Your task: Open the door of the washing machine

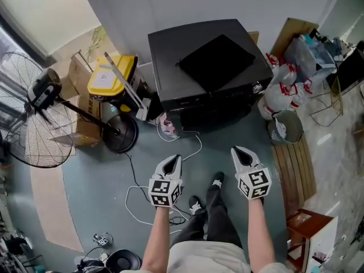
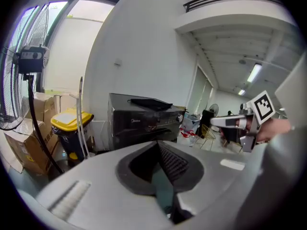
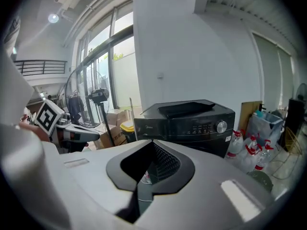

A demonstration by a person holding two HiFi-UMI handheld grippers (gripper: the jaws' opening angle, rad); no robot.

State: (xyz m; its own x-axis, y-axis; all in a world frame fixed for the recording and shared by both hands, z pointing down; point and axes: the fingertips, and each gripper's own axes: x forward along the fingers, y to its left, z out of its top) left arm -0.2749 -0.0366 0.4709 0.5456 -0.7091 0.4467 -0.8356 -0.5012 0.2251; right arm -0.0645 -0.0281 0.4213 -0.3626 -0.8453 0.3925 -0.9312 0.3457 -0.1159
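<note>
My left claw (image 1: 172,161) and right claw (image 1: 242,152) were closed, empty. Approach step: washing machine (image 1: 170,81) door (image 1: 217,61), upper centre, stood shut. Next, I judged, required reaching its front edge.

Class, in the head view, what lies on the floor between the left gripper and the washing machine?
In the head view, a white cable loops across the bluish floor between the left gripper and the washing machine.

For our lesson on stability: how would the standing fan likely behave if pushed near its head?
Likely to tip: the standing fan carries a big wire cage on a thin pole over a small round base. The cage wires would probably flex.
</note>
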